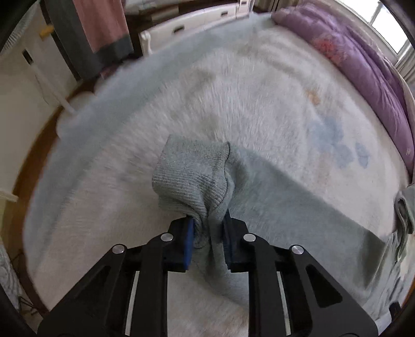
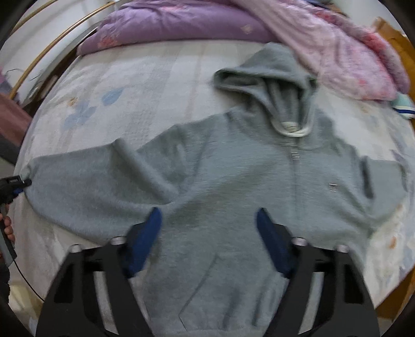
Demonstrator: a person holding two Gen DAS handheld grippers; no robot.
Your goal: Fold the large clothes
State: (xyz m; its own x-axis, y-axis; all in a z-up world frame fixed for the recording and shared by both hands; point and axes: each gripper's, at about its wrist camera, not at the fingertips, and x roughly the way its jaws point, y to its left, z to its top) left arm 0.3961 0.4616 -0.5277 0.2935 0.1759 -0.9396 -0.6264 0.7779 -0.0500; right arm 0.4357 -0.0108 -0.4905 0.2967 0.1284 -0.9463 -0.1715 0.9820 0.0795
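Observation:
A grey zip-up hoodie lies face up on the bed, hood toward the pillows, sleeves spread to both sides. My left gripper is shut on the ribbed cuff of one sleeve and holds it just above the bedspread; the sleeve trails off to the right. It also shows in the right wrist view at the end of the left sleeve. My right gripper is open and empty, hovering over the hoodie's lower front, near the pocket.
The bed has a pale fluffy bedspread. A purple quilt and a pink quilt are piled along the head side. A white dresser and hanging clothes stand beyond the bed's edge.

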